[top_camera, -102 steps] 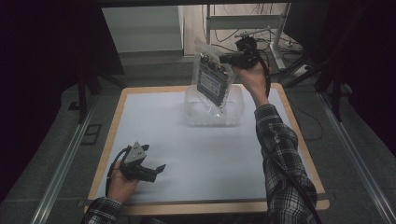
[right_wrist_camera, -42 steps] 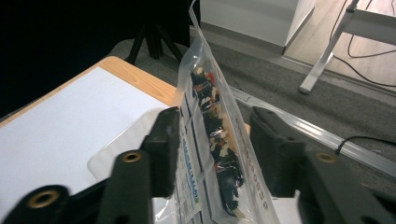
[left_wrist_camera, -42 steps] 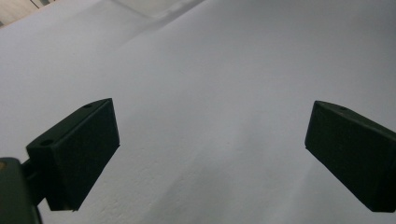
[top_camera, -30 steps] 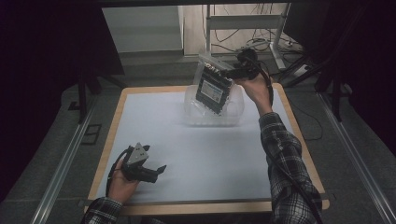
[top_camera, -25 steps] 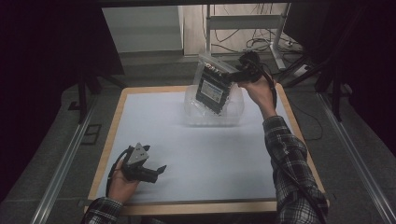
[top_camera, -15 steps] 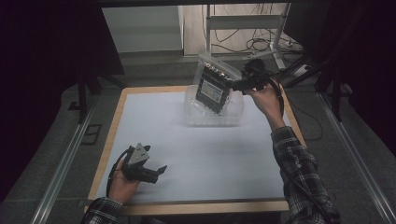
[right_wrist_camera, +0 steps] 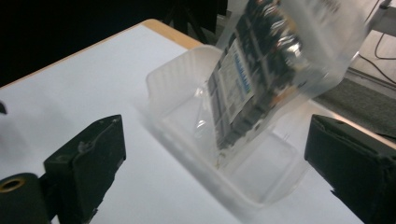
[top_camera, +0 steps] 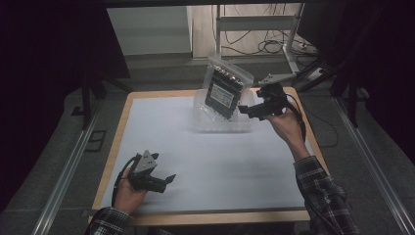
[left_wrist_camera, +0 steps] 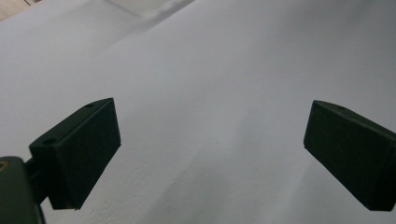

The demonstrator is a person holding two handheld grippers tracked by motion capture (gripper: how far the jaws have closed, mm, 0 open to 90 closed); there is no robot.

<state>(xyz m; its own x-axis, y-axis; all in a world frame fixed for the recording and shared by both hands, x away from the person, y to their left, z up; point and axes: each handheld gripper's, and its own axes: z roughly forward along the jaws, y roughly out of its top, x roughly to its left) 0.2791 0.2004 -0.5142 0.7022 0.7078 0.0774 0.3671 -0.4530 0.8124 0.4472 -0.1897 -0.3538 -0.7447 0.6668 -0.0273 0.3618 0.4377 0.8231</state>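
the clear packet of dark parts (top_camera: 224, 90) stood tilted in the clear plastic tub (top_camera: 215, 122), delivered; the right gripper (top_camera: 247, 111), jaws just opened, was released beside it; left gripper (top_camera: 165, 180) idle, open

The person's right arm, in a plaid sleeve, reaches forward from the lower right with the forearm raised, the hand holding the right gripper (top_camera: 248, 110) aloft, pointing left, its jaws just opened wide with nothing between the pads. At the near left, the left hand (top_camera: 128, 188) rests low, holding the left gripper (top_camera: 166, 181) level and pointing right, its jaws spread wide and empty
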